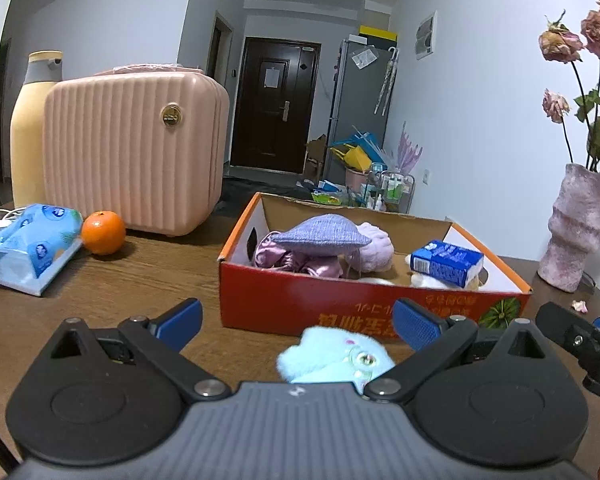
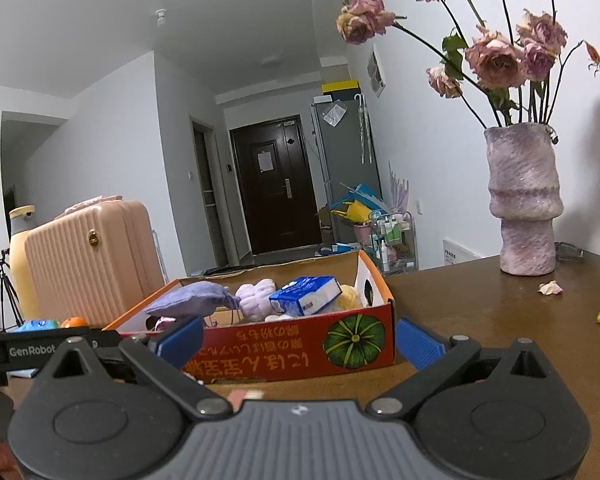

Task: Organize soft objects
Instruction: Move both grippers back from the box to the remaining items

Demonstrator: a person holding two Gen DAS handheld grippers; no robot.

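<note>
A red cardboard box (image 1: 340,300) stands on the brown table and holds a purple pouch (image 1: 320,234), a satin scrunchie (image 1: 284,260), a lilac fluffy item (image 1: 374,246) and a blue tissue pack (image 1: 446,262). A light blue plush toy (image 1: 336,360) lies on the table in front of the box, between the wide-open fingers of my left gripper (image 1: 298,322). My right gripper (image 2: 298,340) is open and empty, in front of the same box (image 2: 300,344). The pouch (image 2: 192,298) and tissue pack (image 2: 306,294) show there too.
A pink ribbed case (image 1: 136,152), an orange (image 1: 103,233) and a blue tissue packet (image 1: 32,246) sit at the left. A pink vase with dried roses (image 2: 524,200) stands at the right, with petals (image 2: 550,288) on the table. The other gripper shows in the left wrist view (image 1: 580,340).
</note>
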